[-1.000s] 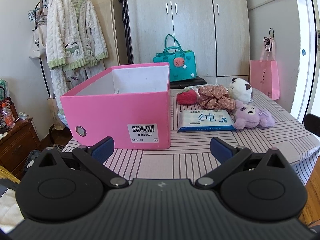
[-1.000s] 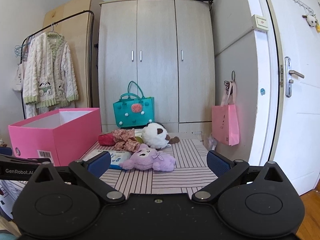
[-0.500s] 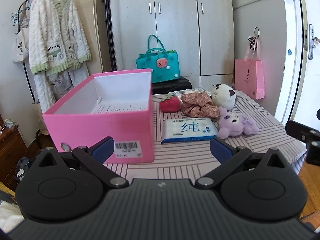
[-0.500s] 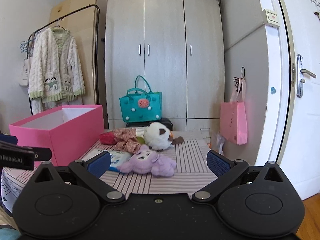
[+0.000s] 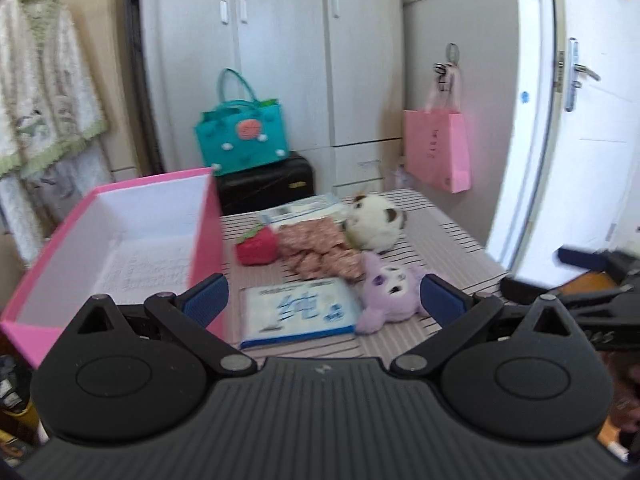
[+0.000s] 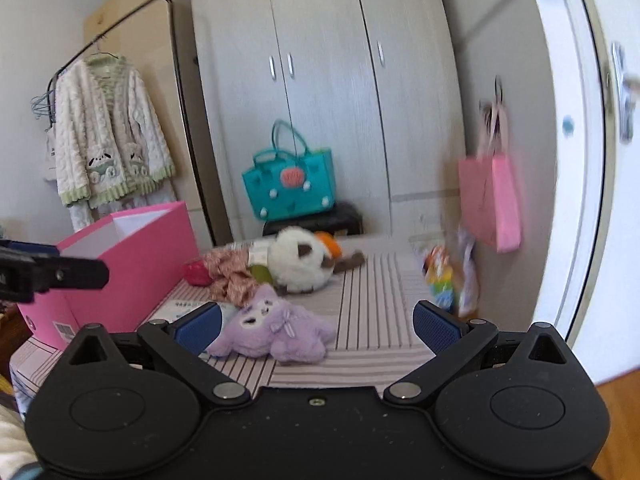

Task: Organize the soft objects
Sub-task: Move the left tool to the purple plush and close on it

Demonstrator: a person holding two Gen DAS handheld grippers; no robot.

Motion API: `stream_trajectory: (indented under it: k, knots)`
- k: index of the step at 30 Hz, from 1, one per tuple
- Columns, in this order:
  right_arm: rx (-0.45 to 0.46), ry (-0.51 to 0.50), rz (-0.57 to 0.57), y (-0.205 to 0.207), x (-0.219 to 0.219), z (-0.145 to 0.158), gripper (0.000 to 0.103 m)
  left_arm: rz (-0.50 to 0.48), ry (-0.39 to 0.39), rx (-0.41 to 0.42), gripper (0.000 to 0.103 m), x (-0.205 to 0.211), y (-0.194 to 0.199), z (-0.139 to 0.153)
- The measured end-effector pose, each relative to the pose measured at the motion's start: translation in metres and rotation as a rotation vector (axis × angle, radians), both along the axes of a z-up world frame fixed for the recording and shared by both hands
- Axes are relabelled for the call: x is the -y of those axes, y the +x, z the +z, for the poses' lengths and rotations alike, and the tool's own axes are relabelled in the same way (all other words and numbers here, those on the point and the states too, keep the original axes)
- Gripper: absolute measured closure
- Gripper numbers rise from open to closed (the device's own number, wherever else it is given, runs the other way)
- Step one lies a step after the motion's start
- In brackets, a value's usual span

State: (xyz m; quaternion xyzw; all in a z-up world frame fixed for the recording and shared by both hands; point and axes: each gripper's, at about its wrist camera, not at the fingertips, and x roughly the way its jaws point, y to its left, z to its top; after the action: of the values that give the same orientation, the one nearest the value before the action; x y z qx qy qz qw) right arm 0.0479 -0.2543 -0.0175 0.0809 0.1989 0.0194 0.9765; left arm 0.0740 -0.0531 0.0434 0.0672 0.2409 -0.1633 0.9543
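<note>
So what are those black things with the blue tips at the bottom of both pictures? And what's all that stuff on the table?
They are two grabbing tools, like big tongs. A person holds one in each hand, and each tool has a small camera looking forward along its two blue-tipped fingers. So one picture is taken from the left gripper and the other from the right gripper.

Both are open and hold nothing.

On the striped table stands a pink box, open on top, with only some paper showing in it. Beside it lie a red strawberry toy, a flowery cloth, a white plush toy, a purple plush toy and a pack of tissues.

The soft things will probably go into the box.
</note>
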Motion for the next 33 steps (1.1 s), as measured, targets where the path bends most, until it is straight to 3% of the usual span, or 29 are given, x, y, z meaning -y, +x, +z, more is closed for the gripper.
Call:
stream_trajectory:
  k: [4, 10, 15, 19, 24, 28, 33]
  knots:
    - [-0.052, -0.004, 0.037, 0.018, 0.001, -0.019, 0.001, -0.065, -0.019, -0.027, 0.0, 0.016, 0.022, 0.0]
    - [-0.111, 0.051, 0.091, 0.046, 0.0, -0.04, 0.004, -0.163, 0.013, -0.032, 0.003, 0.045, 0.05, -0.008]
    - [-0.13, 0.036, 0.116, 0.066, -0.003, -0.053, 0.008, -0.258, -0.044, -0.105, 0.004, 0.055, 0.067, -0.025]
    - [-0.138, 0.047, 0.141, 0.074, -0.002, -0.057, 0.014, -0.267, -0.048, -0.146, 0.007, 0.063, 0.084, -0.038]
    - [-0.164, 0.051, 0.183, 0.082, 0.0, -0.06, 0.024, -0.259, -0.04, -0.217, 0.034, 0.067, 0.105, -0.053]
    - [-0.188, 0.041, 0.203, 0.089, 0.0, -0.061, 0.032, -0.251, -0.01, -0.26, 0.04, 0.071, 0.114, -0.062]
    - [-0.201, 0.038, 0.232, 0.093, 0.001, -0.061, 0.048, -0.264, -0.032, -0.338, 0.047, 0.069, 0.122, -0.07]
